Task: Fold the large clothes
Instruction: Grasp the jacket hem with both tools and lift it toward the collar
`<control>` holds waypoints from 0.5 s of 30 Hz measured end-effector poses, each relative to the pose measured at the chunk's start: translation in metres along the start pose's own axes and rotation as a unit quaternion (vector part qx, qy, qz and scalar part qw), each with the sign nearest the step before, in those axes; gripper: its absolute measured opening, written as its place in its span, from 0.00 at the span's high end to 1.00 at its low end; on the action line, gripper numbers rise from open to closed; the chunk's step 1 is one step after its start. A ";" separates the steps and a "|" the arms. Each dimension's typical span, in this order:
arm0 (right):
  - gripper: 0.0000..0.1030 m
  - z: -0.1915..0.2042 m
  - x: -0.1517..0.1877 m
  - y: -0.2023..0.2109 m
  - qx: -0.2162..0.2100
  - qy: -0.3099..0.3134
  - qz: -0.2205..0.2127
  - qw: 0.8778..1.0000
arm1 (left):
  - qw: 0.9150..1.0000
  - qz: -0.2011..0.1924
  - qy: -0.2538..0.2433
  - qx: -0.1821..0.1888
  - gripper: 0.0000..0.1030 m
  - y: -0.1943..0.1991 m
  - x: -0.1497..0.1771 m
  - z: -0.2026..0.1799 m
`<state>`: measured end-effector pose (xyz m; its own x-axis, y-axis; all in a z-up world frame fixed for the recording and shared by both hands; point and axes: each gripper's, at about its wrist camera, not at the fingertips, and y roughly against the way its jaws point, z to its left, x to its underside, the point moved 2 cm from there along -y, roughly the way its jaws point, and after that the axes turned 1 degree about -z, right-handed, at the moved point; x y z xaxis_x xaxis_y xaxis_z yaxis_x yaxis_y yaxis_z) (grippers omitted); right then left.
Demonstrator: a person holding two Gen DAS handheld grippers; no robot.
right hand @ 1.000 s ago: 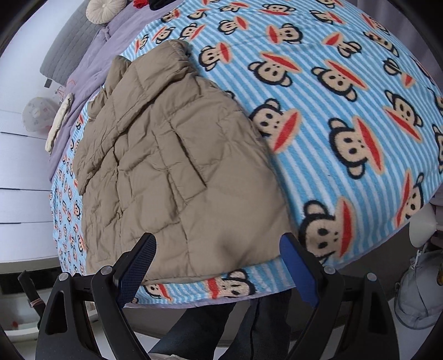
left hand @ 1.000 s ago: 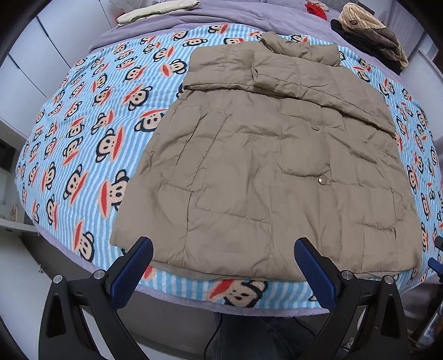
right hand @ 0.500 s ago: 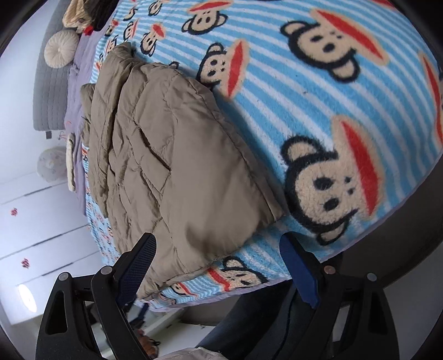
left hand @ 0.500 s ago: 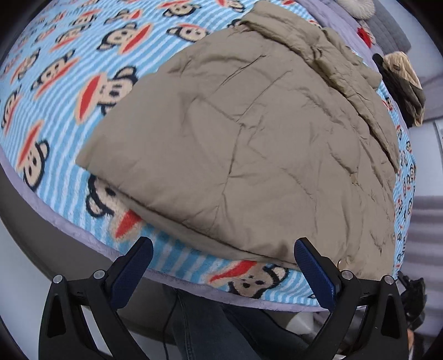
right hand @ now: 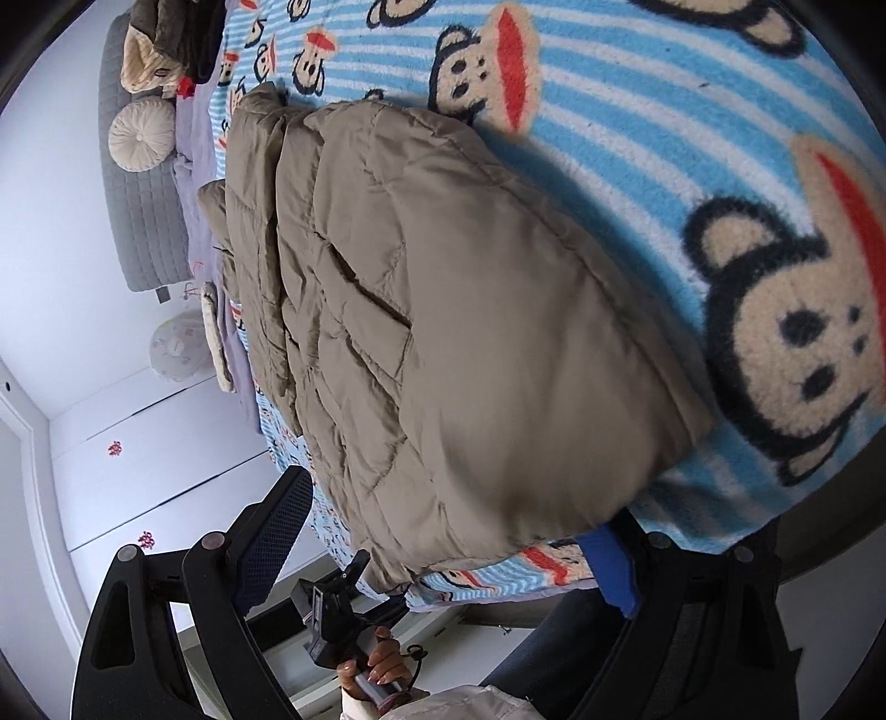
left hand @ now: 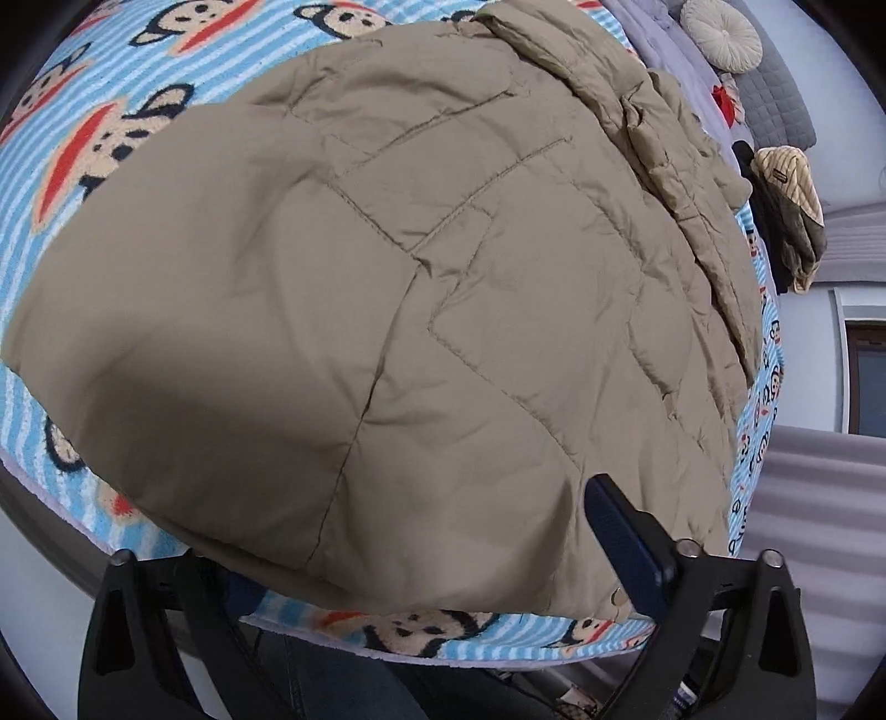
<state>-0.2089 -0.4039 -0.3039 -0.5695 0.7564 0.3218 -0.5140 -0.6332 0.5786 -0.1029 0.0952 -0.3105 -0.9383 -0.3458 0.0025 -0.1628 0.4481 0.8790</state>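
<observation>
Left wrist view: the tan padded jacket [left hand: 398, 310] fills the frame on the monkey-print blanket [left hand: 83, 133]. The left gripper [left hand: 421, 559] straddles its near hem, jaws closing; one pad hides beneath, so it may snag blanket too.

Right wrist view: the right gripper [right hand: 443, 548] gapes around the jacket's lower corner, not pinching; slick padding could slip free

The puffy tan jacket [left hand: 421, 310] covers the near bed [right hand: 653, 138] edge. Open striped monkey blanket [left hand: 111, 111] lies free beside it. A clothes pile [left hand: 786, 221] and round cushion [left hand: 720, 33] crowd the far end.
</observation>
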 end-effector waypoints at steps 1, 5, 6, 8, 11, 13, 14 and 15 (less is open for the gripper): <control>0.11 0.003 0.001 -0.001 0.001 0.004 0.002 1.000 | 1.000 -0.005 -0.005 -0.005 0.34 0.002 -0.002 0.000; 0.42 0.009 0.000 -0.003 0.008 0.012 0.002 1.000 | 0.999 -0.026 -0.008 0.030 0.85 0.017 -0.009 0.003; 0.59 0.009 -0.001 -0.003 0.011 0.011 0.002 1.000 | 0.999 -0.036 -0.012 0.032 0.86 0.022 -0.010 0.000; 0.83 0.008 -0.003 -0.002 0.028 0.012 -0.001 1.000 | 0.998 -0.052 -0.024 0.032 0.86 0.034 -0.014 -0.005; 0.89 0.011 -0.003 0.002 0.038 0.031 -0.011 0.999 | 0.996 -0.069 -0.052 0.033 0.86 0.049 -0.019 -0.022; 0.90 0.018 -0.003 0.004 0.041 0.051 -0.015 0.998 | 0.994 -0.078 -0.072 0.040 0.86 0.059 -0.025 -0.035; 0.90 0.022 -0.003 0.005 0.043 0.059 -0.017 0.997 | 0.992 -0.081 -0.083 0.045 0.86 0.064 -0.028 -0.041; 0.90 0.027 -0.003 0.006 0.044 0.065 -0.020 0.997 | 0.991 -0.084 -0.093 0.050 0.86 0.070 -0.032 -0.047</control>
<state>-0.1930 -0.4062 -0.2811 -0.6313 0.7490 0.2010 -0.4822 -0.5821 0.6546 -0.0697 0.0990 -0.2270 -0.9340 -0.2686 -0.2357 -0.3419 0.4793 0.8083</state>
